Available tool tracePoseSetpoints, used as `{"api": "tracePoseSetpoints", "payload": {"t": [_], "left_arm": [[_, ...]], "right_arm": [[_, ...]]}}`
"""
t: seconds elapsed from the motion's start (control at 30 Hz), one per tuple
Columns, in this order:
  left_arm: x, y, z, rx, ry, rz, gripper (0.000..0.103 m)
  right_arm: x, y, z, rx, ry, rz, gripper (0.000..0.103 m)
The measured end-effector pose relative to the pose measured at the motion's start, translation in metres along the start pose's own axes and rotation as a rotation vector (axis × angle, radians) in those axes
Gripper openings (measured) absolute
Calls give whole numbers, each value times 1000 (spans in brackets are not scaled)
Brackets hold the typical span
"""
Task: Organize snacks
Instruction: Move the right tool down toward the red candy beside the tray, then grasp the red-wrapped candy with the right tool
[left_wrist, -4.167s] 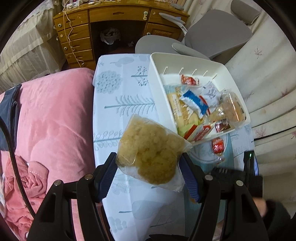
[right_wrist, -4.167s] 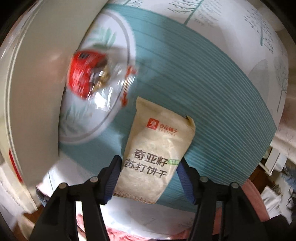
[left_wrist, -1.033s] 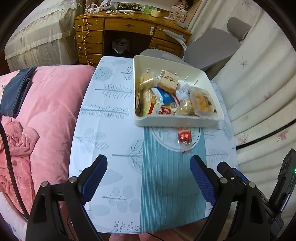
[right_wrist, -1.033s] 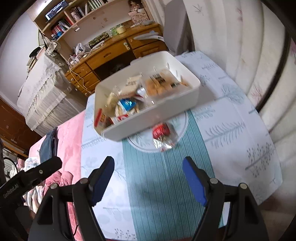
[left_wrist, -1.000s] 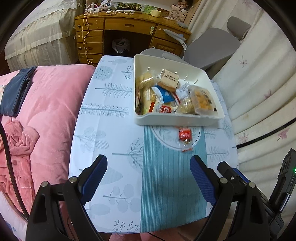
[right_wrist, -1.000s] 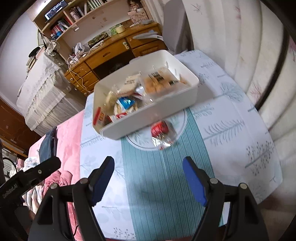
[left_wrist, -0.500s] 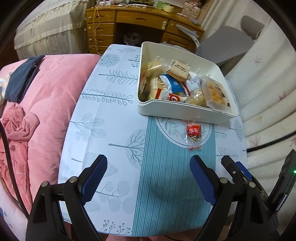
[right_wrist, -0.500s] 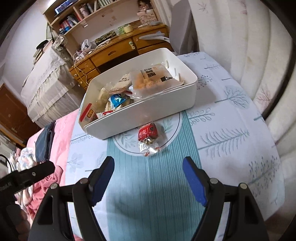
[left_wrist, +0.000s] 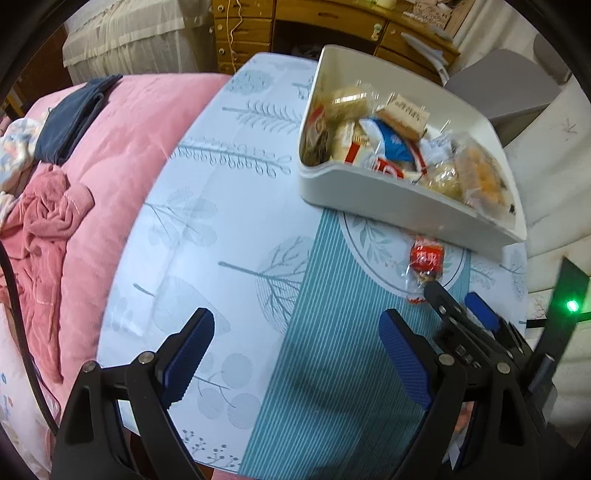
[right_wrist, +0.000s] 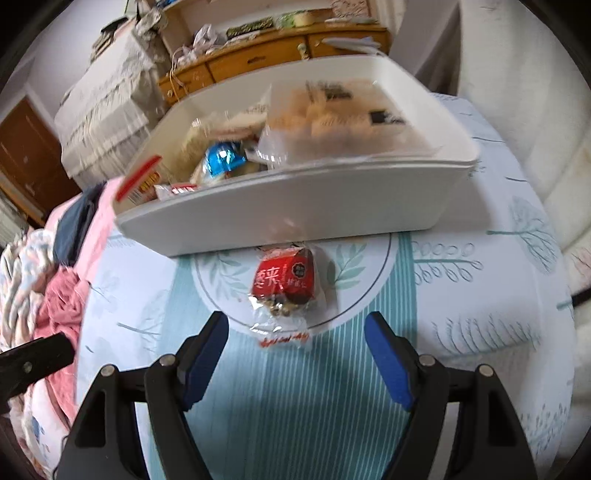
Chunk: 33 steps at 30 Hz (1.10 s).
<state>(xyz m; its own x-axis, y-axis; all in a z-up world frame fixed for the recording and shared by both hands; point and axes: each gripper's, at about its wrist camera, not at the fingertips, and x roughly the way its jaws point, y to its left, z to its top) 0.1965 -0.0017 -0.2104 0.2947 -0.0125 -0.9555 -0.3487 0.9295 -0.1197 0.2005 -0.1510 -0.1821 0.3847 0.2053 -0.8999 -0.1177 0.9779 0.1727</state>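
The right gripper (right_wrist: 295, 354) is standing with its jaws spread wide and gripping nothing. The last loose snack, a red packet (right_wrist: 284, 286) with a clear crimped tail, is lying on the tablecloth (right_wrist: 295, 406) directly ahead of the jaw gap, its tail end just beyond the fingertips and roughly centred between them. The white bin (right_wrist: 295, 199) is sitting immediately past the packet, its near wall close to or touching the packet's far end; the frames are not settling which. The bin is already holding a heap of wrapped snacks.

The left gripper (left_wrist: 295, 354) is likewise released and empty, hanging over bare cloth, with the red packet (left_wrist: 424, 258) lying well ahead and to the right of its jaws.

Judged step: approach for the final pickup. The next move is calling for the right gripper to advance until the packet body sits between the pads, then clench. The film is likely to be crinkling and slipping, so gripping the filled body rather than the flat tail is advisable. A lift over the bin wall follows.
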Motion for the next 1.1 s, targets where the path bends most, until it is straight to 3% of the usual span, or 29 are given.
{"api": "tracePoseSetpoints", "payload": {"t": [0.23, 0.33, 0.5, 1.1], "left_arm": [[8, -5, -11, -24, 34, 13, 90], [7, -5, -11, -30, 33, 34, 90], [1, 2, -9, -65, 23, 54, 90], [-25, -2, -5, -85, -14, 72, 90]], "right_arm": [[35, 0, 3, -49, 39, -11, 76], [40, 3, 5, -78, 17, -12, 73], [45, 12, 10, -142, 12, -8, 54], [22, 7, 25, -131, 103, 69, 50]]}}
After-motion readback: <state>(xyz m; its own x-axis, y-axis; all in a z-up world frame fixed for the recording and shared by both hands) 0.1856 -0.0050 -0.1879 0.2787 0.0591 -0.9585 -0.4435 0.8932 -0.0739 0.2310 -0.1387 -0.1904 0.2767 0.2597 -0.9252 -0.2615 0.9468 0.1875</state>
